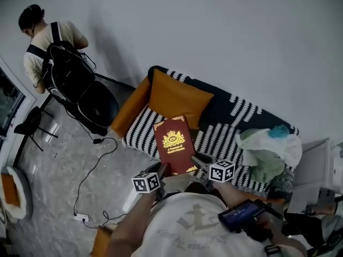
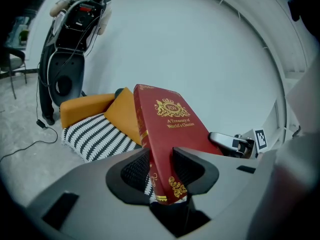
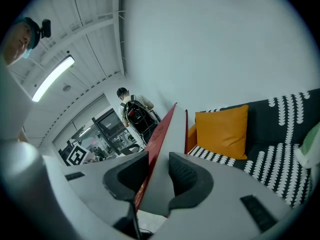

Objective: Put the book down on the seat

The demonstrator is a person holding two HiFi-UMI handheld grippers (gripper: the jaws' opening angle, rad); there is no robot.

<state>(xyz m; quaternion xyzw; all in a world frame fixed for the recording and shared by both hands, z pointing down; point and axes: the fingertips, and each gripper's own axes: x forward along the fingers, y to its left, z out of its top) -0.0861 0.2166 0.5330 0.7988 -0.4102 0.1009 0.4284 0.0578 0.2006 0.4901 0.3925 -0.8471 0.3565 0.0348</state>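
A dark red book [image 1: 173, 143] with gold print on its cover hangs above the striped seat [image 1: 140, 134] of a sofa, cover up, in the head view. My left gripper [image 1: 161, 170] is shut on its near left corner. My right gripper [image 1: 200, 159] is shut on its near right edge. In the left gripper view the book [image 2: 167, 129] stands between the jaws of the left gripper [image 2: 162, 171], both pads against it. The right gripper view shows the book [image 3: 161, 131] edge-on, clamped in the right gripper [image 3: 152, 176].
An orange cushion [image 1: 177, 98] leans on the sofa's back, just beyond the book. A heap of pale clothes [image 1: 268, 151] covers the sofa's right end. A person [image 1: 45, 42] with a black pack stands far left, and a cable [image 1: 91, 170] runs over the floor.
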